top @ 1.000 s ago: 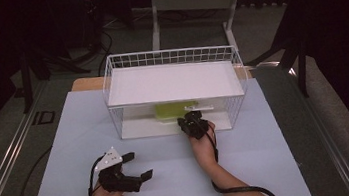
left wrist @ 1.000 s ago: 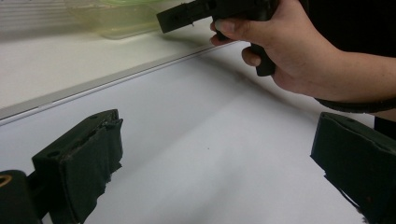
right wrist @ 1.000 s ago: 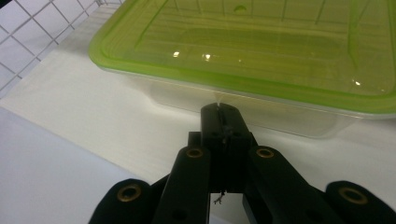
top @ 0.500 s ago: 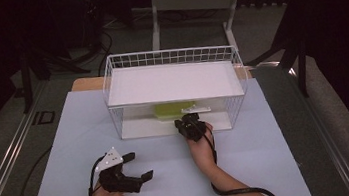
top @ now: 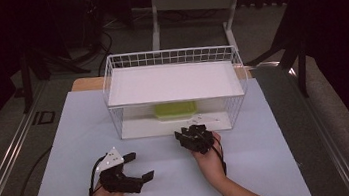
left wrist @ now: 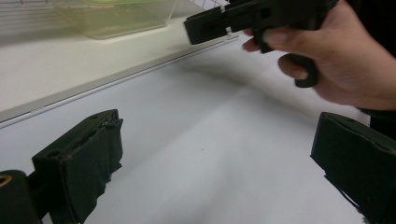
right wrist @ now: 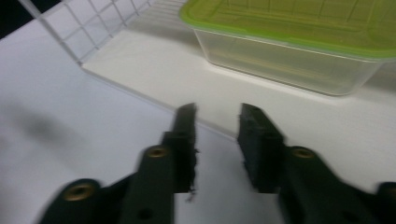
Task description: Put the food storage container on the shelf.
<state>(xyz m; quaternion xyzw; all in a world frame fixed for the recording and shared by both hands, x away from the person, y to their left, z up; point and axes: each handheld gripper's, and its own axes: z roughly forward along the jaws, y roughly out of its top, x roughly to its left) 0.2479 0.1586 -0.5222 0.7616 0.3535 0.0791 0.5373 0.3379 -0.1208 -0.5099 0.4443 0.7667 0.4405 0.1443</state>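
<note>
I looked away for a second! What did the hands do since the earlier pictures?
The right gripper pulled back out of the rack toward the person, and its jaws have just been opening with nothing between them. The green-lidded box sits apart on the lower shelf. The left gripper stayed put, open, on the table; the rack and box did not move.

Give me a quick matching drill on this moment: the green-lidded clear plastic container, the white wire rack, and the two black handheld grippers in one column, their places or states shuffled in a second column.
Things:
1. green-lidded clear plastic container
2. white wire rack
3. left gripper
4. right gripper

Places or states:
A. jaws wide apart and empty, low over the white sheet
B. on the lower shelf, under the upper tray
C. stands at the far part of the white sheet
D. jaws just been opening, nothing between them, pointed at the lower shelf's front edge

Pairs: 1-B, 2-C, 3-A, 4-D
</note>
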